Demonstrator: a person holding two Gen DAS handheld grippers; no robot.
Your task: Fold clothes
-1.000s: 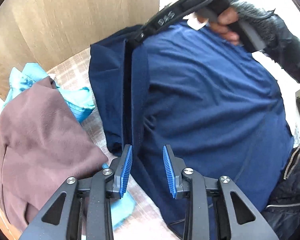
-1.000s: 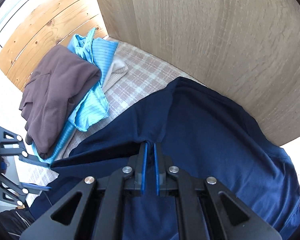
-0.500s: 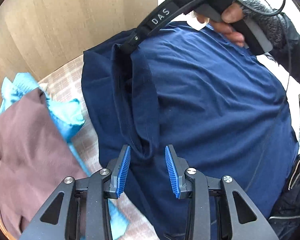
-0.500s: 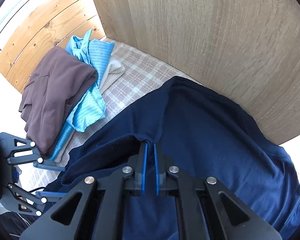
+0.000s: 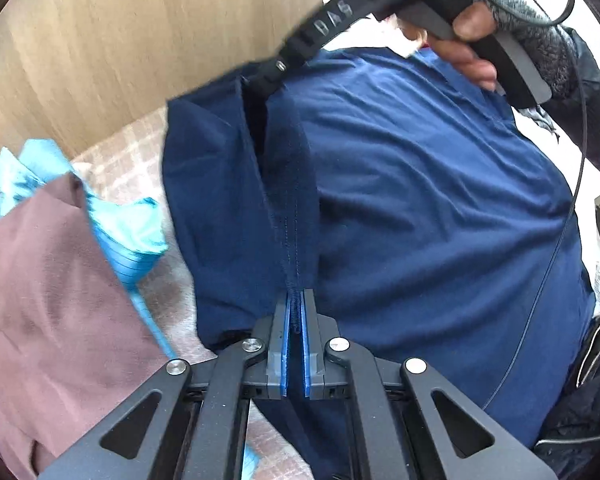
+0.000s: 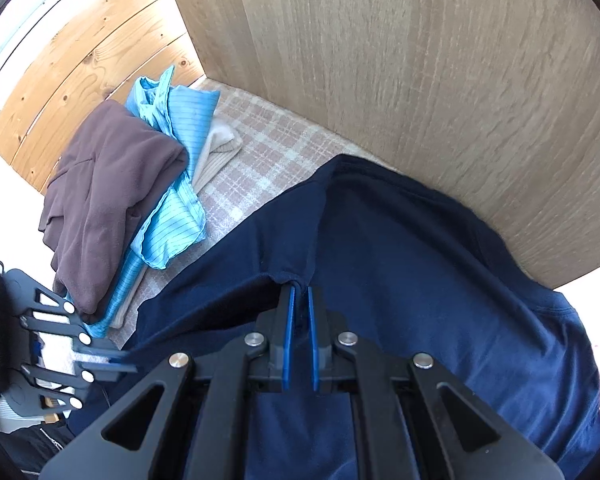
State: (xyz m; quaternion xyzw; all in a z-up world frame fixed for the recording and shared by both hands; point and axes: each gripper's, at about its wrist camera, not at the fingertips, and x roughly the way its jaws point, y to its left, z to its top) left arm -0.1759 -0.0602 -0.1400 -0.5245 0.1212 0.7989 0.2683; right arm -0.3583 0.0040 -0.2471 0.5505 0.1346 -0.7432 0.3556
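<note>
Left claw [image 5: 295,312] pinches the navy shirt's [image 5: 420,208] raised hemmed fold.

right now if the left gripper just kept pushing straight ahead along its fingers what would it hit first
The left gripper is already shut on a raised fold of the navy shirt, so it would first plough into that fold. Further along sits the right gripper, though depth there is unclear.

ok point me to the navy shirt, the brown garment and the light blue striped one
navy shirt [image 5: 420,200], left wrist view, on its flat front panel
brown garment [image 6: 104,200], right wrist view, on the top of the folded pile
light blue striped garment [image 6: 180,208], right wrist view, on the striped part below the brown one
</note>
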